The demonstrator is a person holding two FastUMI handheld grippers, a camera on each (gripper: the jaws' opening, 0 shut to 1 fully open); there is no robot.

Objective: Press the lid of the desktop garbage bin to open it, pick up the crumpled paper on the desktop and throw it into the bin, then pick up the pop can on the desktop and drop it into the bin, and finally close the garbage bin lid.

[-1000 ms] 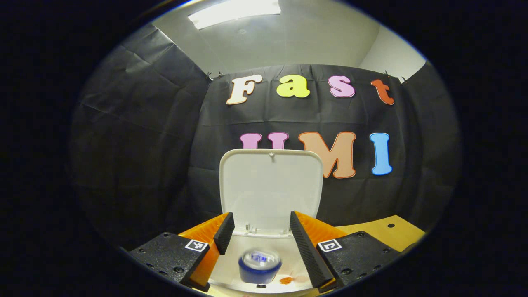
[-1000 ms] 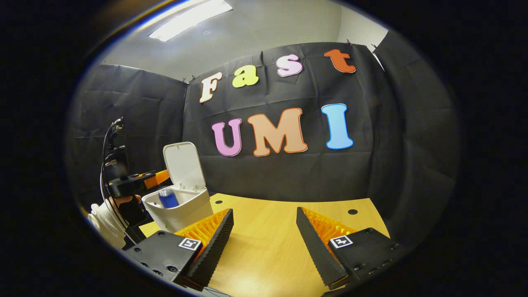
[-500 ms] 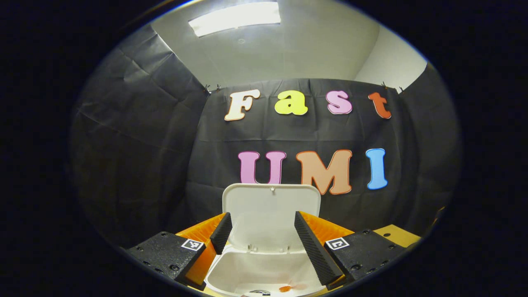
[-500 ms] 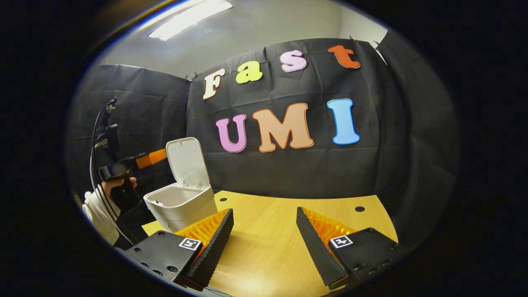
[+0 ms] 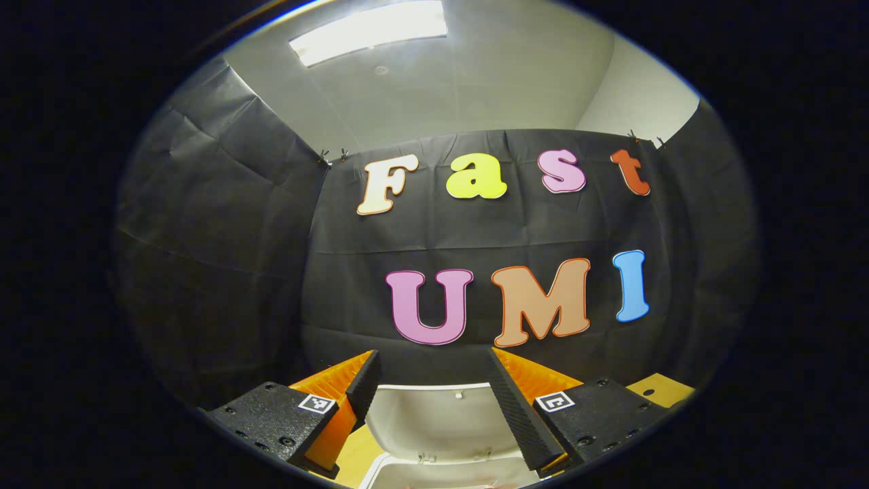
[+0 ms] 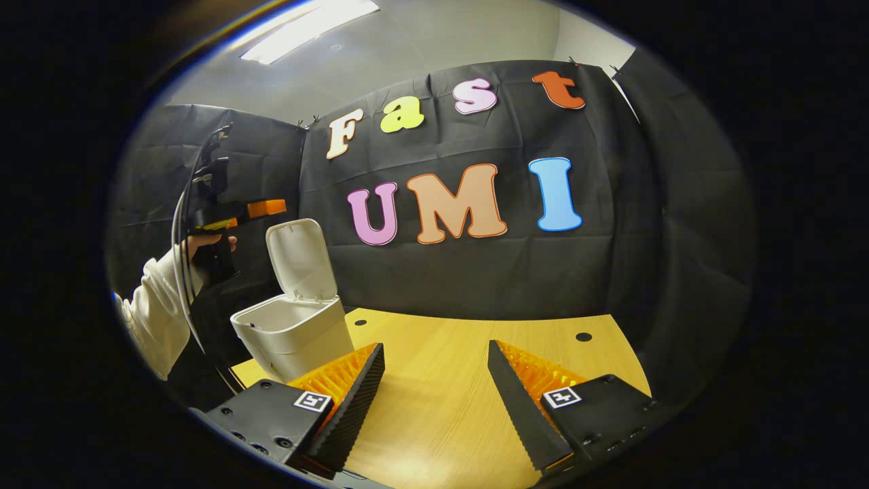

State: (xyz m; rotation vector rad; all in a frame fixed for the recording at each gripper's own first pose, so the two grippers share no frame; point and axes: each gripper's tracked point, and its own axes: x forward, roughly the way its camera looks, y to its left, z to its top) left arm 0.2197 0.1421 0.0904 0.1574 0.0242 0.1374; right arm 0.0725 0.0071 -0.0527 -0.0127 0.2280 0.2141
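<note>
While our left gripper [image 5: 431, 387] hangs wide open and empty, the bin's raised lid [image 5: 438, 421] sits cut off below it. Across in the right gripper view, our right gripper [image 6: 434, 380] gapes empty over the wooden table [image 6: 448, 401]; the white bin [image 6: 295, 333] stands open, contents hidden.

Both views are evenly lit from above by a long rectangular ceiling light panel [image 5: 368, 31], blown out to white. The pale wooden tabletop [image 6: 441, 380] carries a soft glare patch near its lower edge. The matte black cloth wall [image 6: 489, 272] stays dim. Fisheye bending curves straight edges near the rims; focus is sharp, without motion blur.
</note>
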